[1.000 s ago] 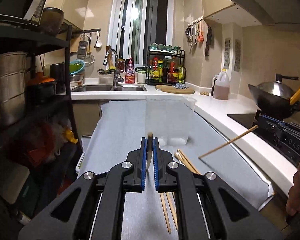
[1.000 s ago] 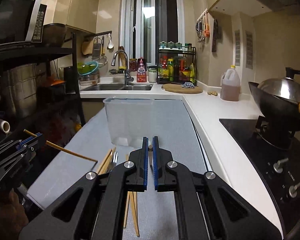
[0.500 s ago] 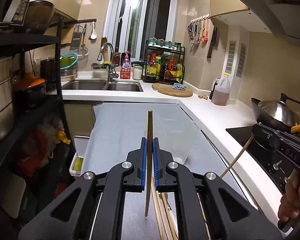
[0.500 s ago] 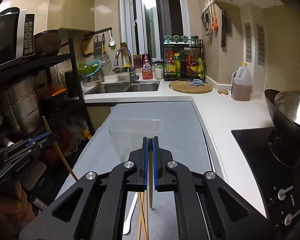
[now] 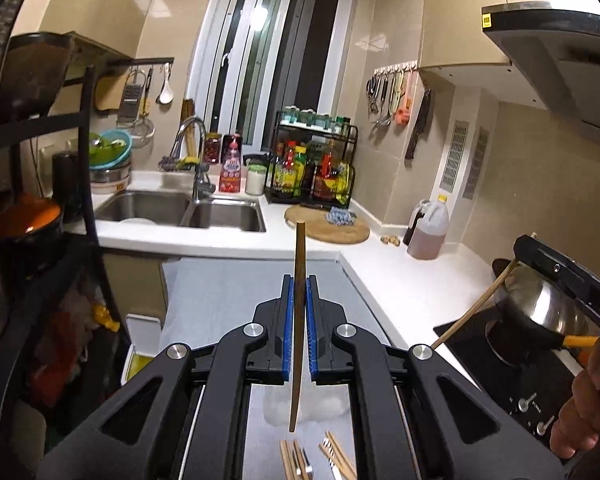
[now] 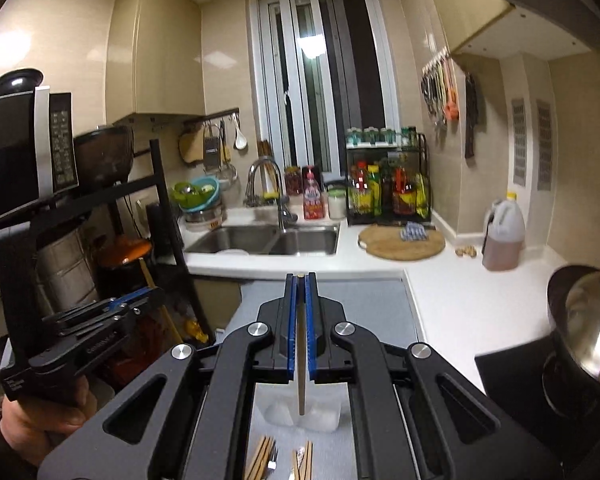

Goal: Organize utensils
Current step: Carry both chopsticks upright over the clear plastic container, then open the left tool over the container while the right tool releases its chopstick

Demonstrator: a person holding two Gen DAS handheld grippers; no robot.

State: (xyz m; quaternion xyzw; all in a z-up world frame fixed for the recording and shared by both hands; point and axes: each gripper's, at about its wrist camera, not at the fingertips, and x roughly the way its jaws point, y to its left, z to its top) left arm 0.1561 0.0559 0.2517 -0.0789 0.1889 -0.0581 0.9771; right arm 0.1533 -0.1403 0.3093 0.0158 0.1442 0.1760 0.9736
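A dark chopstick (image 5: 298, 320) is clamped upright in the left gripper (image 5: 299, 280); a pale chopstick (image 6: 301, 380) is pinched by the right gripper (image 6: 300, 278). At 6 o'clock beneath both, a clear container (image 6: 324, 416) and loose utensils (image 6: 264, 460) are seen.

Grey-covered counter (image 5: 228, 300) with a clear plastic container (image 5: 324, 406), loose chopsticks (image 5: 340, 456) and a fork (image 5: 305, 465).
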